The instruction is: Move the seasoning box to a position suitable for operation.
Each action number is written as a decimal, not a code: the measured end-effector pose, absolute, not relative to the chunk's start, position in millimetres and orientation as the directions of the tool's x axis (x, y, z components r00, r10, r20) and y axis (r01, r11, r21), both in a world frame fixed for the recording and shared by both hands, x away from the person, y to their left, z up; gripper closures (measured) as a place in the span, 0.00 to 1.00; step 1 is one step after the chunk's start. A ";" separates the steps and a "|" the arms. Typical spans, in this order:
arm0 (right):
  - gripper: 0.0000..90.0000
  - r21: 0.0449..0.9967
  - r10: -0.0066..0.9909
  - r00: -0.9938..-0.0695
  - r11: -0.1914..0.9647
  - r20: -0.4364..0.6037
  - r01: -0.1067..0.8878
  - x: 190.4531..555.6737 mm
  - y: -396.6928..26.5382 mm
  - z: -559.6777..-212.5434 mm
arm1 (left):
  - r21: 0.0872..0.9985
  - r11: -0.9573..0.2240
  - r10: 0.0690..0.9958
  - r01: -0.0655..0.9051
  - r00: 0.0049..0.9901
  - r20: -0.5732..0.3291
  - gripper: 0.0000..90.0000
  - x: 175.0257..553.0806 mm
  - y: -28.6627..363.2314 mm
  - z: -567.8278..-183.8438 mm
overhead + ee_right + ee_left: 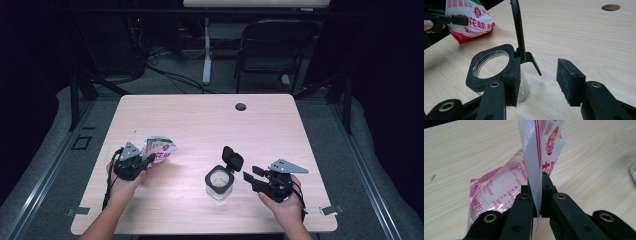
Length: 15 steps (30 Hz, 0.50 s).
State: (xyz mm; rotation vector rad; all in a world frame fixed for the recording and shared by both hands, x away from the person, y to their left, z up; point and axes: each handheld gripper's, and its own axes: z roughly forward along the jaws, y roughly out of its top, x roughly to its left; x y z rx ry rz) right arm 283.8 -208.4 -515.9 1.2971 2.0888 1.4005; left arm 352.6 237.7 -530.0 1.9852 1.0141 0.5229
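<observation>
My left gripper [148, 160] is clamped on the snack bag [159, 148], jaws pinching one thin edge of the film. In the left gripper view the bag [534, 165] stands up between my fingertips, and the rest of it sags down toward the table [210, 120] behind them. My right gripper [252, 176] has its jaws spread with nothing between them. It sits just beside the jar [219, 182], which stands upright ahead of my right fingertips with its flip lid [232, 158] hinged up and open. In the right gripper view the near finger [509, 75] lies against the jar's black collar [489, 67], while the far pad [570, 80] is well apart from it, so the jar is not held.

Risks from here, as I judge them:
- Pinch is on a slick thin edge; the film could slide out of my left fingers, dropping the bag.
- Can't tell if the bag's top is open or sealed. If open, tilting it over the jar could spill contents beside the mouth [491, 65], which is narrow.
- Jar unsteadied: my right jaws aren't around it, so a nudge from the bag or from my near finger could shove or tip it.
- Raised lid stands between the bag's side and my right fingers' side; the bag could catch it and knock it shut, or drag the jar.
- Closing my right jaws now would catch the collar corner only, an off-centre grip that could twist the jar.
</observation>
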 end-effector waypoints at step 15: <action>0.60 0.852 0.813 -0.538 0.107 0.222 0.513 286.2 -208.0 -517.5 | 0.871 -0.308 0.843 0.384 0.534 0.063 1.00 343.8 257.9 -496.3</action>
